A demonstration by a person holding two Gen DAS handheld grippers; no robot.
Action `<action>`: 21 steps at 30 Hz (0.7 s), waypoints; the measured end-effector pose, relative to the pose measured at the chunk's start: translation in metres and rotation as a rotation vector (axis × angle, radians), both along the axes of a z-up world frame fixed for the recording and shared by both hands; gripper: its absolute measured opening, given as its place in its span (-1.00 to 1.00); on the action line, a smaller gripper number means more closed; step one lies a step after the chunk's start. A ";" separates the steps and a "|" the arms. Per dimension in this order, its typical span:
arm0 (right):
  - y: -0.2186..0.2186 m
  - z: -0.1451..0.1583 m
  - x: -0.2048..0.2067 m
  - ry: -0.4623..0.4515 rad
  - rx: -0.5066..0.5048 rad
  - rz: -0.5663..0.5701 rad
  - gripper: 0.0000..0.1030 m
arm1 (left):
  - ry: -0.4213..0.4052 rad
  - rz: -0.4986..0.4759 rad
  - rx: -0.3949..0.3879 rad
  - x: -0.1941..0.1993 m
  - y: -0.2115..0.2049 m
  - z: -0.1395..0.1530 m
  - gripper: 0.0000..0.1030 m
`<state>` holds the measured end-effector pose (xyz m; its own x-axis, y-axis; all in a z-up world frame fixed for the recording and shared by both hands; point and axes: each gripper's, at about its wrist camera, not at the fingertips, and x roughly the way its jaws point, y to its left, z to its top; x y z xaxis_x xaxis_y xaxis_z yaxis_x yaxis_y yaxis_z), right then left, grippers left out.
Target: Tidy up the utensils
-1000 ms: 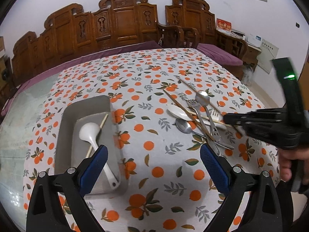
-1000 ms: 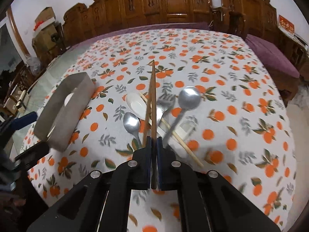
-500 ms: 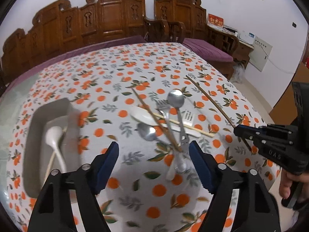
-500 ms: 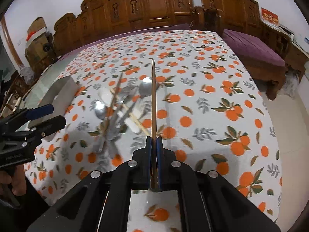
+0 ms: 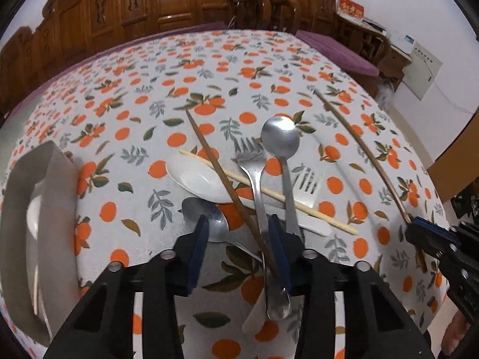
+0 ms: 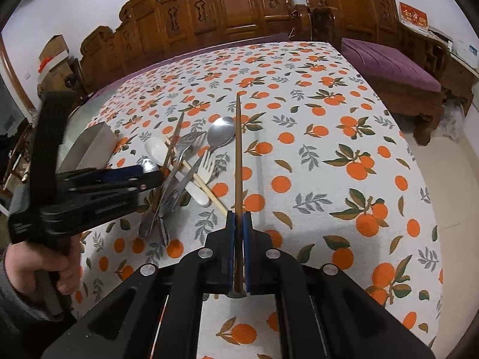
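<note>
A pile of utensils lies on the orange-print tablecloth: a dark wooden chopstick (image 5: 227,185), a metal fork (image 5: 254,176), a metal spoon (image 5: 281,143), a white ceramic spoon (image 5: 197,176), a pale chopstick (image 5: 269,191), a smaller metal spoon (image 5: 209,218) and a white plastic fork (image 5: 308,185). My left gripper (image 5: 236,236) is open, its fingers either side of the dark chopstick and the fork handle. My right gripper (image 6: 238,224) is shut on a second dark chopstick (image 6: 238,155), held above the cloth; it also shows in the left wrist view (image 5: 362,149).
A grey metal tray (image 5: 57,185) at the left holds a white spoon (image 5: 33,215). It shows in the right wrist view (image 6: 89,149) too. Carved wooden chairs (image 6: 227,9) line the far side. The table's right edge drops to the floor (image 6: 449,173).
My left gripper has moved right from the tray down over the utensil pile, and its fingers have narrowed. My right gripper has carried its chopstick off to the right of the pile.
</note>
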<state>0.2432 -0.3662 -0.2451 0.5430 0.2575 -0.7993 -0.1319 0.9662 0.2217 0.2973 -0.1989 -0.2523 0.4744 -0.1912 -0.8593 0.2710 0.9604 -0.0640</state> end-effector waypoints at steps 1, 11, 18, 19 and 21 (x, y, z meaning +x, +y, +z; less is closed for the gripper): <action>0.001 0.000 0.000 0.002 0.004 0.002 -0.88 | 0.007 0.002 0.000 0.002 0.000 -0.003 -0.39; 0.005 0.000 -0.002 0.001 0.011 0.011 -0.88 | 0.030 0.020 -0.002 0.007 0.006 -0.010 -0.91; 0.013 0.006 -0.005 -0.011 0.004 0.023 -0.88 | -0.012 0.006 -0.006 -0.008 0.019 0.009 -0.91; 0.016 0.009 -0.006 -0.017 0.004 0.029 -0.88 | -0.021 0.001 -0.007 -0.011 0.022 0.013 -0.92; 0.020 0.012 -0.007 -0.025 0.004 0.036 -0.88 | -0.039 -0.005 -0.008 -0.017 0.028 0.021 -0.92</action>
<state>0.2364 -0.3458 -0.2327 0.5526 0.2810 -0.7846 -0.1723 0.9596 0.2223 0.2800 -0.1704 -0.2311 0.5069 -0.2009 -0.8383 0.2786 0.9585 -0.0612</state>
